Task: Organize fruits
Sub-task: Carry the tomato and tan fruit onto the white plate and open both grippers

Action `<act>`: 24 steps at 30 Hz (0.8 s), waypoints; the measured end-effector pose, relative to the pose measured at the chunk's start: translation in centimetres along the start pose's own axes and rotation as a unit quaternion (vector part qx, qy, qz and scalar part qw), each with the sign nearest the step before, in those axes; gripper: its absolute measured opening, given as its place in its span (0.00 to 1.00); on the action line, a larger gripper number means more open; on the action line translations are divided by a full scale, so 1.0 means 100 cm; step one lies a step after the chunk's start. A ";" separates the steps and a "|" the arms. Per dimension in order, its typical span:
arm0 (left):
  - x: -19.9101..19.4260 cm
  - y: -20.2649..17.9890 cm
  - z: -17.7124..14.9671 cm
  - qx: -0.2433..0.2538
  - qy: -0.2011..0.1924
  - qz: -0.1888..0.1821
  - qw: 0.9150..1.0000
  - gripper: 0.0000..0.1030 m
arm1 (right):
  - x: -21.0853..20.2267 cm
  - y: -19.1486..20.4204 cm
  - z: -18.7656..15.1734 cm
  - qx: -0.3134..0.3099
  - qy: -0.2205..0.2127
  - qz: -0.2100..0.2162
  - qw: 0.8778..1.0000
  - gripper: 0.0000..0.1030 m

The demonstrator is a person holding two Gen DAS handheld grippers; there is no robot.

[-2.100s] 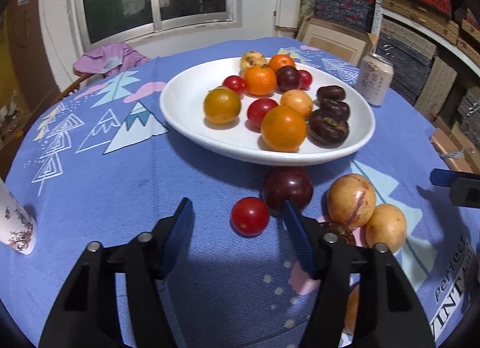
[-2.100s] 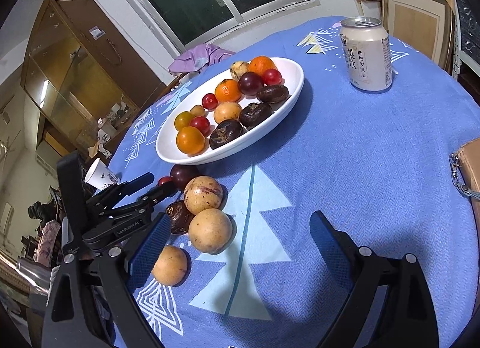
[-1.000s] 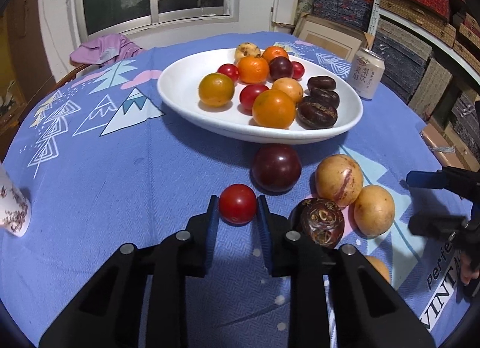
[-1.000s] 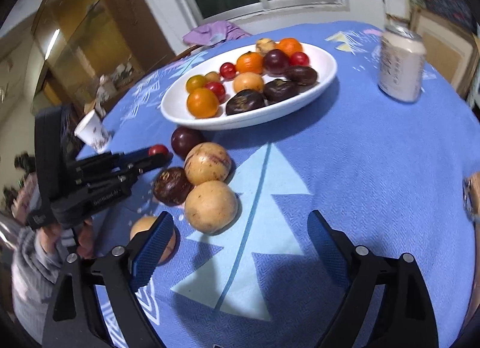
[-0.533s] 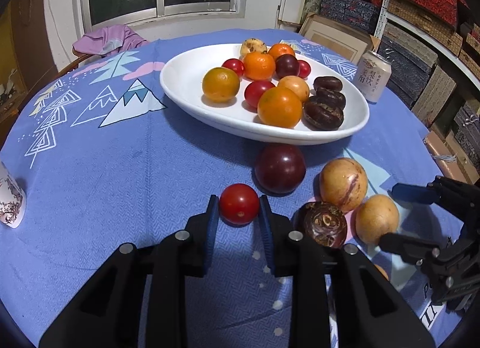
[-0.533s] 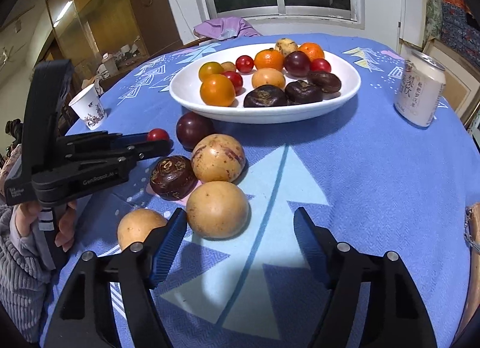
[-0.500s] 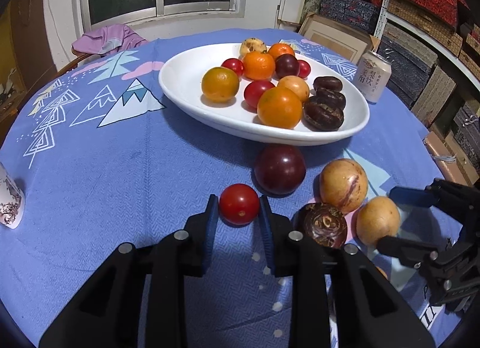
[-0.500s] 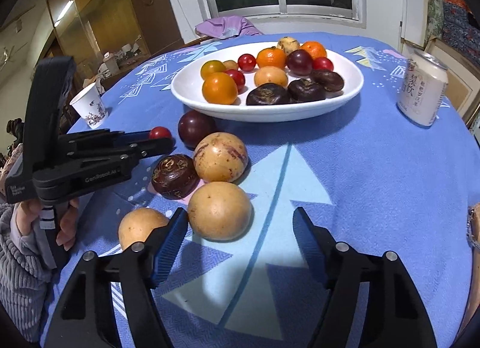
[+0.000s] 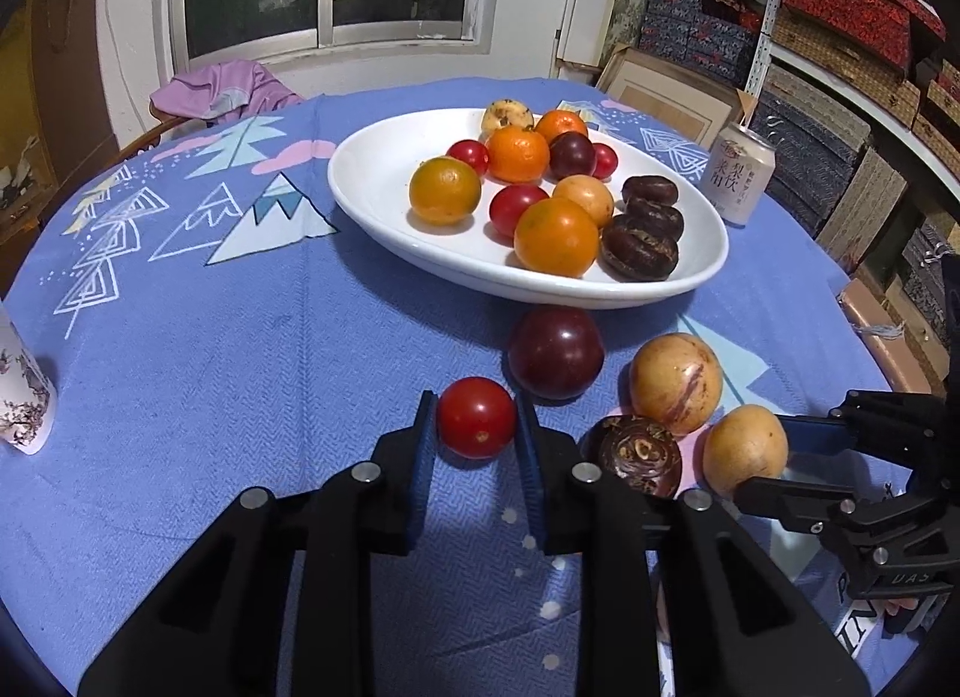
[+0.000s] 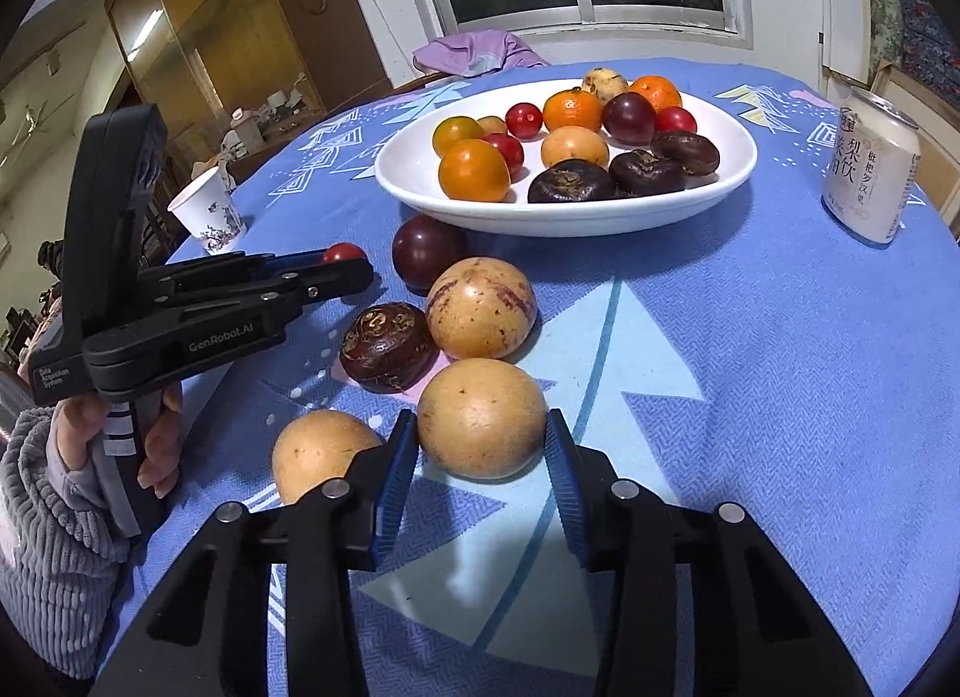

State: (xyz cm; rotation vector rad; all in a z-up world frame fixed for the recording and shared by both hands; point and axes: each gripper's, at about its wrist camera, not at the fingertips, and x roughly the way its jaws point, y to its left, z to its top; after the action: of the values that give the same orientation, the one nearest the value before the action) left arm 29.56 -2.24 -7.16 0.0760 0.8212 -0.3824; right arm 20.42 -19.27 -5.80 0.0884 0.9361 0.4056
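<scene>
1. Right now the left gripper (image 9: 475, 418) has its jaws closed tight on a small red tomato (image 9: 476, 417), which sits on the blue tablecloth (image 9: 240, 349) of the tabletop, just in front of a dark plum (image 9: 555, 352).
2. Over on the other side, the right gripper (image 10: 480, 445) has just been closing its jaws around a round yellow fruit (image 10: 481, 418); the blue pads stand right against its two sides, and the fruit rests on the cloth.
3. A second yellow fruit (image 10: 321, 451) lies just left of the right gripper's jaws, partly behind one of them.
4. A streaked yellow fruit (image 10: 482, 307) and a wrinkled dark brown fruit (image 10: 389, 346) sit side by side, touching or nearly so, between the held yellow fruit and the plum.
5. The white plate (image 10: 729, 147) stands behind the loose fruits and carries oranges, small tomatoes, a plum, pale yellow fruits and three wrinkled dark ones.
6. A drink can (image 10: 871, 176) stands upright to the right of the plate, well apart from the grippers.
7. A paper cup (image 10: 208, 218) stands at the left edge of the tabletop.
8. A hand (image 10: 153, 445) in a grey ribbed sleeve (image 10: 54, 517) grips the left gripper's handle.
</scene>
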 end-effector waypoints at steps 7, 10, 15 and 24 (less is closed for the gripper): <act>-0.017 0.000 -0.008 -0.005 -0.015 0.013 1.000 0.24 | -0.016 -0.013 0.002 0.030 -0.020 0.012 0.999 0.42; -0.032 -0.001 -0.012 -0.014 -0.026 0.017 0.999 0.24 | -0.027 -0.019 0.005 0.044 -0.037 0.022 0.998 0.42; -0.071 -0.006 -0.021 -0.030 -0.058 0.028 0.997 0.24 | -0.059 -0.035 0.008 0.079 -0.089 0.035 0.992 0.42; -0.116 0.002 0.031 -0.088 -0.117 0.055 0.988 0.24 | -0.107 -0.044 0.050 0.102 -0.166 0.047 0.980 0.42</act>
State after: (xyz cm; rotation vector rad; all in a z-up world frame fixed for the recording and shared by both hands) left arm 24.65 0.85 3.38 -0.0876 0.6125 -0.2082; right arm 20.13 -26.85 4.30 0.3772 0.6419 0.3679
